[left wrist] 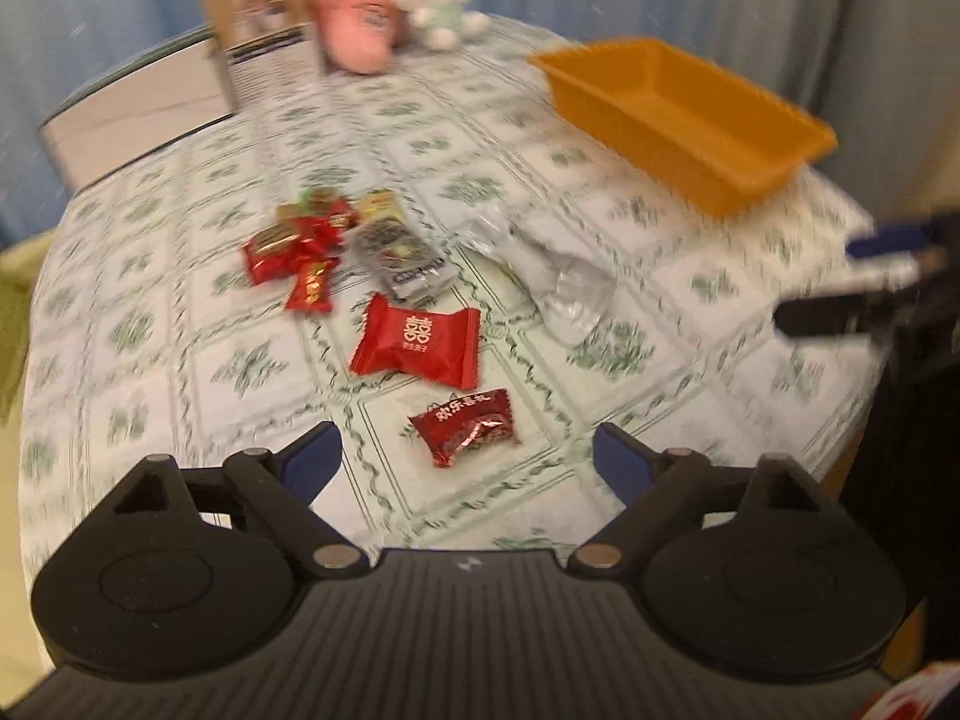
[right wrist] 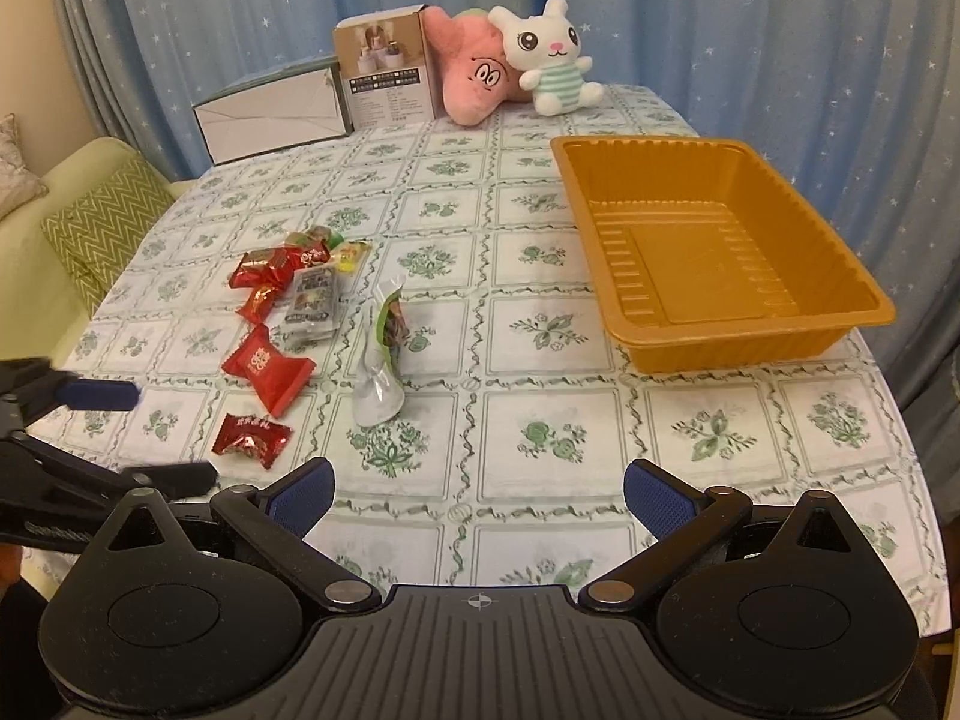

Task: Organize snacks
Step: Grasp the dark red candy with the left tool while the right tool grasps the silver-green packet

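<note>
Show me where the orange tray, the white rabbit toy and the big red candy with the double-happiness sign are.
orange tray [right wrist: 690, 354], right wrist view, near outer wall.
white rabbit toy [right wrist: 543, 39], right wrist view, its face.
big red candy [left wrist: 414, 341], left wrist view, middle of wrapper.

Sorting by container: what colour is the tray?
Orange tray, seen best in the right wrist view.

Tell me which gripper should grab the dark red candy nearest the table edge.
Left. The left gripper is open with the dark red candy lying just ahead between its fingers. The right gripper faces bare tablecloth; the candy lies off to its left.
</note>
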